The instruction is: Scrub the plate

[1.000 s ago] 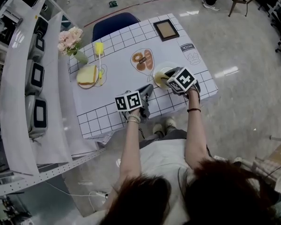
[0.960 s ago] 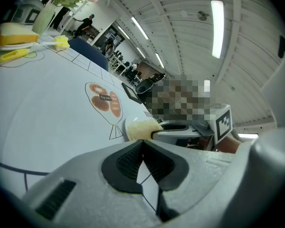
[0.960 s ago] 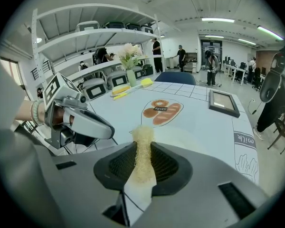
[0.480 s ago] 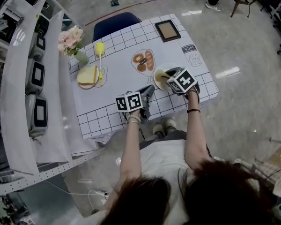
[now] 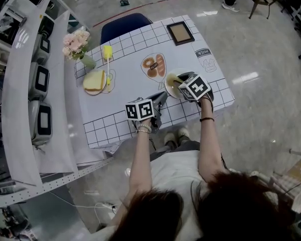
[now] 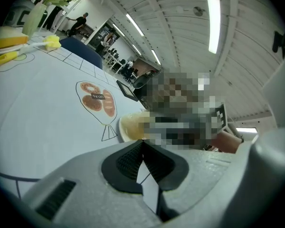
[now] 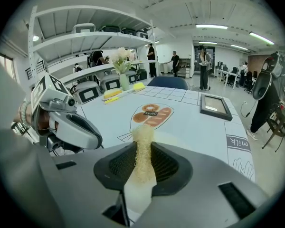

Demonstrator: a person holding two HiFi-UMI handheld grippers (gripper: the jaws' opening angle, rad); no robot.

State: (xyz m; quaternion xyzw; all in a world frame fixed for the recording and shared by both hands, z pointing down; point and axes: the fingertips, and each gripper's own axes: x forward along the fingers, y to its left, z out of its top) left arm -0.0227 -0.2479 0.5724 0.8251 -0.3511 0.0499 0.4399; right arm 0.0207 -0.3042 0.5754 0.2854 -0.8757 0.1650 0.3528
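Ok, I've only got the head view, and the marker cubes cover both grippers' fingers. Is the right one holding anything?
Observer: Yes. The right gripper view shows the right gripper shut on a pale, fibrous scrubber that sticks out past its fingers.
Operator: And the left?
Observer: The left gripper view shows the left gripper shut, its fingers together with nothing between them.
Operator: Is the scrubber on the plate?
Observer: In the right gripper view the plate lies just beyond the scrubber's free end. I cannot tell whether they touch.
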